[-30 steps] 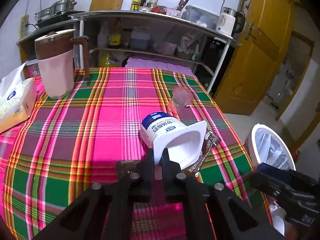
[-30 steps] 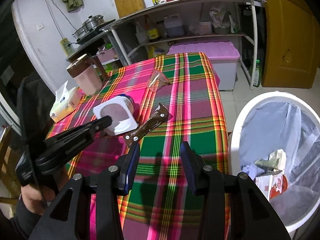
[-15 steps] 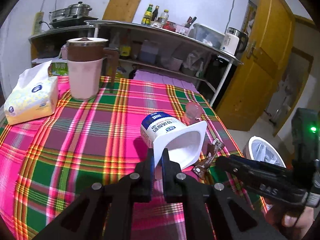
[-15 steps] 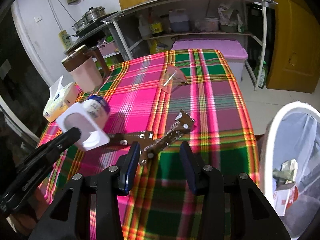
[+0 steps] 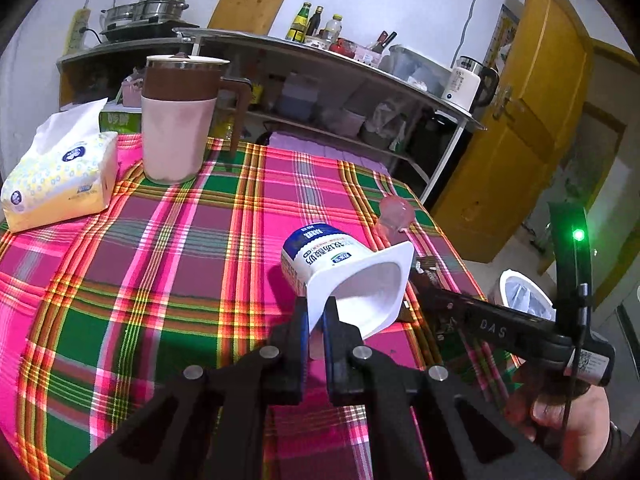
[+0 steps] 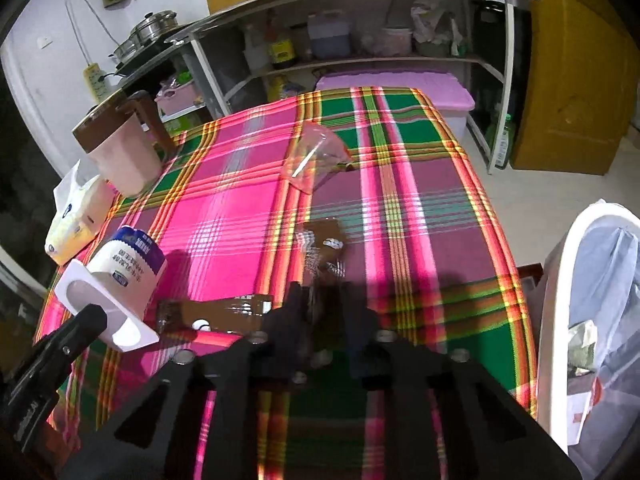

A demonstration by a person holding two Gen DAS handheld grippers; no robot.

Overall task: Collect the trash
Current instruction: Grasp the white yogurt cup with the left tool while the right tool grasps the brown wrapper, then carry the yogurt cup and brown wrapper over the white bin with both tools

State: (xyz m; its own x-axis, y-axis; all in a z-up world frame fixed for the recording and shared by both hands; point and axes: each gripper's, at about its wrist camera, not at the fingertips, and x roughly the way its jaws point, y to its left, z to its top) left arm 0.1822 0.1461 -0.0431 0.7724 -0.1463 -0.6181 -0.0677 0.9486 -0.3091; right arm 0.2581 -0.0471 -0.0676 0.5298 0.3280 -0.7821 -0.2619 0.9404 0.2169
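Observation:
My left gripper [image 5: 316, 316] is shut on the rim of an empty white yogurt cup [image 5: 344, 272] with a blue label and holds it above the plaid tablecloth; the cup also shows in the right wrist view [image 6: 120, 276]. My right gripper [image 6: 324, 308] is open, its fingers either side of a brown wrapper [image 6: 322, 248] lying on the cloth. A second brown wrapper [image 6: 224, 312] lies left of it. A clear crumpled plastic cup [image 6: 312, 156] lies farther back. A white trash bin [image 6: 560, 320] with a liner stands at the table's right.
A pink-and-brown jug [image 5: 180, 120] and a tissue pack [image 5: 60, 180] stand at the table's far left. A metal shelf [image 5: 320, 80] with bottles and a kettle lies behind the table. A yellow door [image 5: 520, 140] is at the right.
My left gripper has lifted the yogurt cup off the cloth. My right gripper has moved forward and down over the brown wrapper, its fingers now either side of it.

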